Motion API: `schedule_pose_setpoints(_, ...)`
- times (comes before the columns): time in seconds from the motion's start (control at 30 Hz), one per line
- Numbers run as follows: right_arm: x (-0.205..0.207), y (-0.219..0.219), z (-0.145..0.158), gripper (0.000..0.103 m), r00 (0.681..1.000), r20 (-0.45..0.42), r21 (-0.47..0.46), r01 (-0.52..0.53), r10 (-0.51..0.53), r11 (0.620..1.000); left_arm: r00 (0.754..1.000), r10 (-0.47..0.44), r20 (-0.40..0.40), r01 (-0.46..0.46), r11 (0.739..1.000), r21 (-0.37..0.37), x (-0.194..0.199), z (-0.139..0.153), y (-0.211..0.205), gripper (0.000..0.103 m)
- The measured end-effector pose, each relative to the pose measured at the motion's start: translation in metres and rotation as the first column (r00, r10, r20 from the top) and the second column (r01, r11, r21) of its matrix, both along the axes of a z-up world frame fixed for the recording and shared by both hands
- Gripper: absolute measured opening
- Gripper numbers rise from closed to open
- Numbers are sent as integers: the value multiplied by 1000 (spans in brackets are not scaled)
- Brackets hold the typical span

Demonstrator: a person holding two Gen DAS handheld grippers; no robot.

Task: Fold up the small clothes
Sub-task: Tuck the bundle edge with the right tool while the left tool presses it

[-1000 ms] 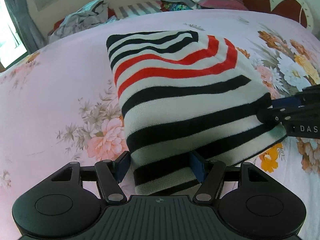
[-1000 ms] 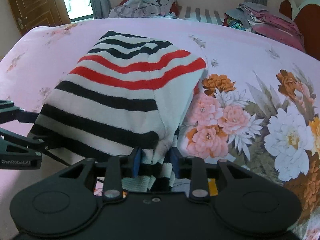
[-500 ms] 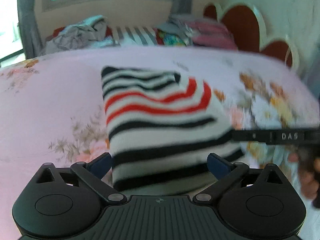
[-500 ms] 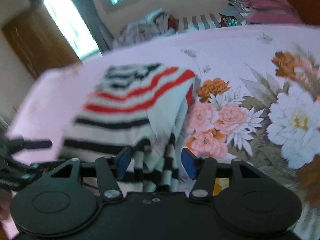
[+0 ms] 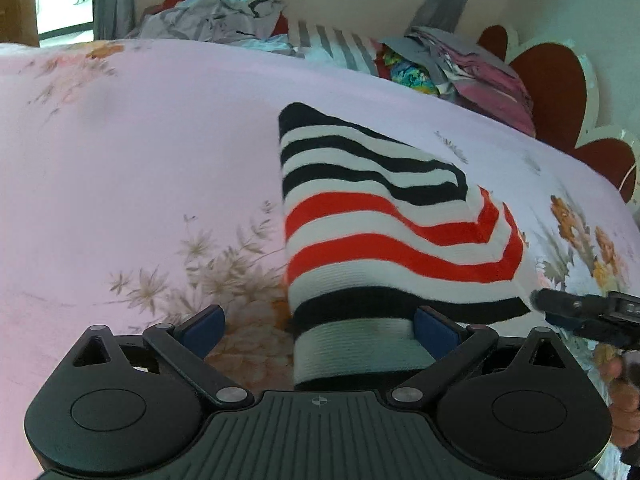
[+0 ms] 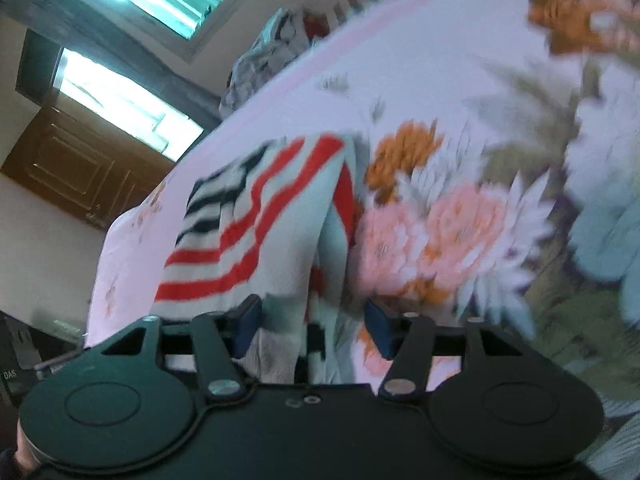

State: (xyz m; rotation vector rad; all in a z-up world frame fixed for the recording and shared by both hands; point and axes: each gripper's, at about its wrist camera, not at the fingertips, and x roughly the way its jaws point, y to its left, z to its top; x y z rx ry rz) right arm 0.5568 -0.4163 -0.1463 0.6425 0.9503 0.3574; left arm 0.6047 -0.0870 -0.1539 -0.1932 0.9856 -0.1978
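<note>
A folded knit garment (image 5: 384, 240) with black, white and red stripes lies on the pink floral bedsheet (image 5: 140, 152). My left gripper (image 5: 320, 326) is open, its blue pads wide apart, over the garment's near left edge. My right gripper (image 6: 312, 320) is open too, at the garment's (image 6: 260, 216) near right edge, with layered cloth between its pads but not clamped. The right wrist view is tilted and blurred. The right gripper's dark fingers (image 5: 580, 306) show at the garment's right corner in the left wrist view.
Piles of loose clothes (image 5: 216, 12) and folded clothes (image 5: 472, 64) lie along the far side of the bed. A red and white headboard (image 5: 560, 80) stands at the far right. A window and a wooden door (image 6: 80, 168) are at the left.
Both grippers have opened and let go of the garment's near hem. The left gripper has shifted left. The right gripper has tilted and swung, blurring its view.
</note>
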Motion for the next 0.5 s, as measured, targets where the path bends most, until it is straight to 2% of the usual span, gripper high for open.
schedule_pose_setpoints(0.1,-2,11,6,45,996,-13,-49,-90,90,995,1000,-13,0,13,1000,-24,-8,-3,3,100)
schedule_pose_setpoints(0.17,-2,22,7,41,992,4,-82,-125,126,989,1000,-19,-14,19,1000,-17,-9,-9,1,100)
schedule_pose_setpoints(0.23,2,35,6,41,988,1,-134,-150,152,980,999,-24,-35,22,999,-44,-11,-16,-3,100)
schedule_pose_setpoints(0.3,6,45,5,38,985,-5,-192,-169,172,967,997,-55,-46,51,996,-78,-12,-18,-8,83)
schedule_pose_setpoints(0.33,6,48,7,29,982,0,-206,-183,187,961,997,-69,-40,65,994,-90,-13,-15,-10,74)
schedule_pose_setpoints(0.43,5,45,16,21,977,13,-230,-204,213,952,996,-85,3,85,996,-40,-22,4,-15,72)
schedule_pose_setpoints(0.5,5,45,19,20,974,21,-256,-212,225,943,995,-100,18,101,993,-56,-28,13,-13,72)
